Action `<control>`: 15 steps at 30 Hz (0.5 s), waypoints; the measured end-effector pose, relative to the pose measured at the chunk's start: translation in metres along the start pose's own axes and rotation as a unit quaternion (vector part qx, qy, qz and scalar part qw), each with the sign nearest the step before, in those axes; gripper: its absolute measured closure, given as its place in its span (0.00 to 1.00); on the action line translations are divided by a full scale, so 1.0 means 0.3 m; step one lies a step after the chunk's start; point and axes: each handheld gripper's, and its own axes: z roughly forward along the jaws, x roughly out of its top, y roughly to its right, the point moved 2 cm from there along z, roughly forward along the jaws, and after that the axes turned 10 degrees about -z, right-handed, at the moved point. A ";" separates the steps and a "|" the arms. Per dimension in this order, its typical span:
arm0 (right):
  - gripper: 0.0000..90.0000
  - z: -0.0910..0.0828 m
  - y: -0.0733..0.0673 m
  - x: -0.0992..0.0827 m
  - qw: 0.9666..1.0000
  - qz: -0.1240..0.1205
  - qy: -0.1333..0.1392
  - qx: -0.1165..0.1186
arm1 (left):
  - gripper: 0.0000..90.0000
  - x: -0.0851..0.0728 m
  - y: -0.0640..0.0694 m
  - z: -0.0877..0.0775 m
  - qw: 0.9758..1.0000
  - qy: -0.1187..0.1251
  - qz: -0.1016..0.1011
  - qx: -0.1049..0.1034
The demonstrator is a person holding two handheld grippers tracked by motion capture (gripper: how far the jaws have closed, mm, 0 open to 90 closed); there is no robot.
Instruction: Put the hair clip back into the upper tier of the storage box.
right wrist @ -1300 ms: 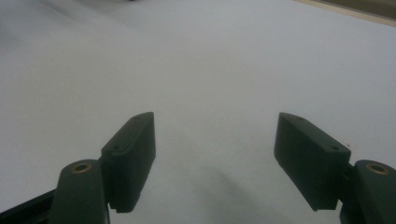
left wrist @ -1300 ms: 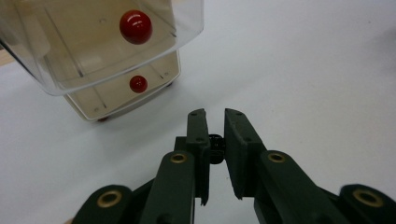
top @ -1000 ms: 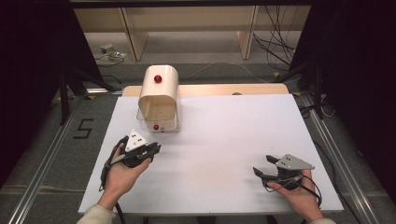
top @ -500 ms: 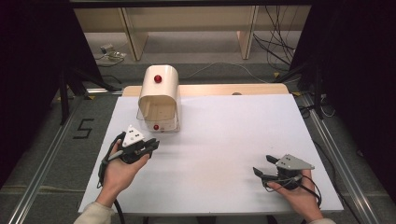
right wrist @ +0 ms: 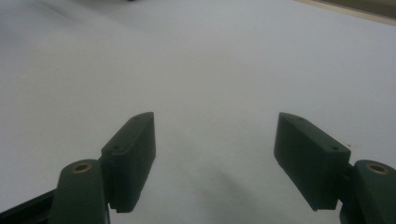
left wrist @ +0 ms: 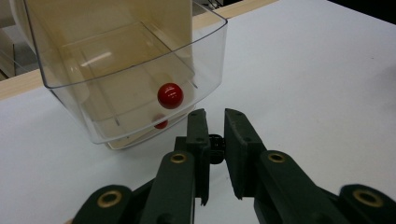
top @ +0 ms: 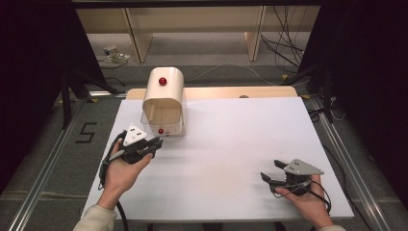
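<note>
A cream, arch-topped box (top: 163,98) with a clear plastic drawer (left wrist: 140,88) bearing a red ball knob (left wrist: 170,95) is standing at the far left of the white bench (top: 231,144), a second red knob (top: 162,81) sitting on its top. The left gripper (top: 156,143) is hovering just before the drawer, its jaws drawn nearly together and holding nothing. The right gripper (top: 270,171) is resting well apart at the near right, its jaws standing wide and empty

Left gripper (top: 153,144) jaws nearly closed, empty; right gripper (top: 270,171) jaws wide apart.
</note>
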 end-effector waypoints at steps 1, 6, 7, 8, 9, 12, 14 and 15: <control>0.34 0.000 0.000 0.000 1.000 0.000 0.000 0.000 | 0.89 0.003 -0.001 -0.001 1.000 0.000 0.001 0.000; 0.34 -0.001 0.001 0.000 1.000 0.000 0.000 0.000 | 0.89 0.019 0.003 -0.006 1.000 -0.001 0.003 0.001; 0.34 -0.001 0.001 0.000 1.000 0.000 0.000 0.000 | 0.89 0.022 0.003 -0.006 1.000 0.002 0.002 0.001; 0.34 -0.001 0.001 0.000 1.000 0.000 0.000 0.000 | 0.89 0.026 0.004 -0.008 1.000 0.002 0.001 0.001; 0.34 -0.001 0.001 0.000 1.000 0.000 0.000 0.000 | 0.89 0.030 0.002 -0.010 1.000 0.002 0.002 0.002; 0.34 -0.001 0.001 0.000 1.000 0.000 0.000 0.000 | 0.89 0.040 -0.001 -0.013 1.000 0.004 -0.001 0.002; 0.34 -0.001 0.001 0.000 1.000 0.000 0.000 0.000 | 0.89 0.046 -0.002 -0.015 1.000 0.006 -0.002 0.004; 0.34 -0.001 0.001 0.000 1.000 0.000 0.000 0.000 | 0.89 0.049 -0.002 -0.016 1.000 0.007 -0.004 0.005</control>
